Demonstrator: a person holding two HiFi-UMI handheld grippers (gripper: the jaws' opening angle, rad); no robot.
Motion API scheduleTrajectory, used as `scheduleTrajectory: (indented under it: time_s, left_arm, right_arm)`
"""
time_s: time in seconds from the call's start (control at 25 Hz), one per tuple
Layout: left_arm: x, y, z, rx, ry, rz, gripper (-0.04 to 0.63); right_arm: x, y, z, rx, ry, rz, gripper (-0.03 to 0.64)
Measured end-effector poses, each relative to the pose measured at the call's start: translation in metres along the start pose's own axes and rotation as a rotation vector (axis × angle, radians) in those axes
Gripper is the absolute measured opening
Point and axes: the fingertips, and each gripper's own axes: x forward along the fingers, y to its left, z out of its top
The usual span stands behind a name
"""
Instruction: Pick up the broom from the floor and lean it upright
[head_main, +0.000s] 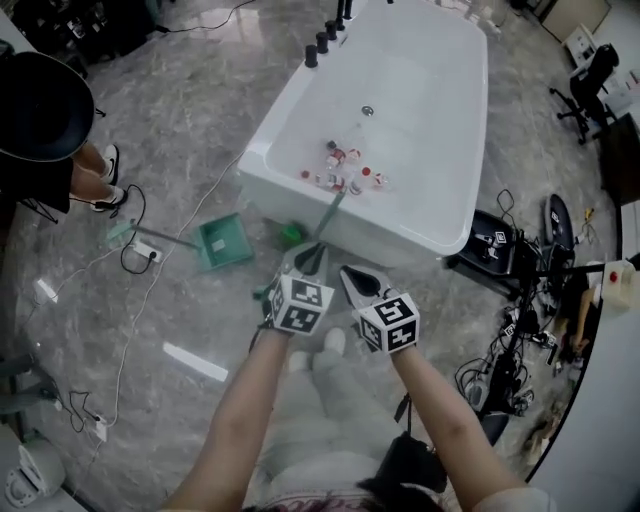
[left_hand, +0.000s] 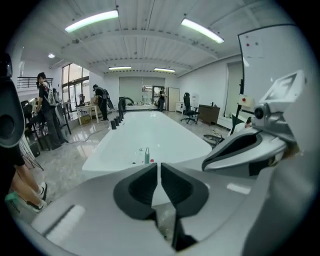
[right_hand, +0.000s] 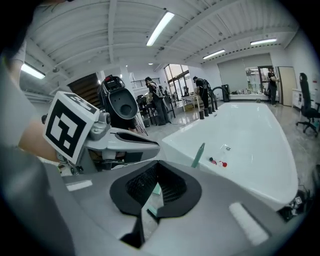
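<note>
The green broom stands tilted against the white bathtub's (head_main: 455, 225) near wall, its handle (head_main: 334, 212) rising over the rim and its head (head_main: 290, 236) on the floor. Its handle tip (left_hand: 147, 154) also pokes above the rim in the left gripper view, and it shows as a green stick (right_hand: 198, 155) in the right gripper view. My left gripper (head_main: 312, 254) hovers just in front of the broom, jaws drawn to a thin slit with nothing between them (left_hand: 159, 169). My right gripper (head_main: 354, 277) hangs beside it, jaws together and empty (right_hand: 156, 169).
A green dustpan (head_main: 224, 241) lies on the marble floor left of the broom. Small red and white items (head_main: 345, 170) sit inside the tub. A person in black (head_main: 45, 110) stands at left, near cables and a power strip (head_main: 146, 251). Stands, cables and gear (head_main: 515, 300) crowd the right.
</note>
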Motion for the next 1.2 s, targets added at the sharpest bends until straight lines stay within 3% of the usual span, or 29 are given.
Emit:
scheduleTrajectory:
  time_s: [0.2, 0.44, 0.84, 1.0, 1.2]
  left_arm:
    - [-0.040, -0.027, 0.047, 0.051, -0.082, -0.052, 0.000]
    - [-0.089, -0.032, 0.101, 0.033, -0.181, -0.069, 0.000]
    - [-0.154, -0.033, 0.180, 0.050, -0.329, -0.081, 0.000]
    - [-0.169, -0.039, 0.203, 0.089, -0.378, -0.093, 0.000]
    - [-0.187, -0.041, 0.223, 0.056, -0.426, -0.108, 0.000]
  right_arm:
    - [-0.035, 0.018, 0.039, -0.066, -0.060, 0.020, 0.002]
    - [-0.071, 0.041, 0.089, -0.111, -0.165, 0.025, 0.002]
    - [-0.125, 0.074, 0.182, -0.273, -0.309, 0.028, 0.000]
    - [-0.138, 0.078, 0.203, -0.268, -0.344, -0.011, 0.000]
    - [-0.147, 0.081, 0.217, -0.264, -0.362, -0.079, 0.000]
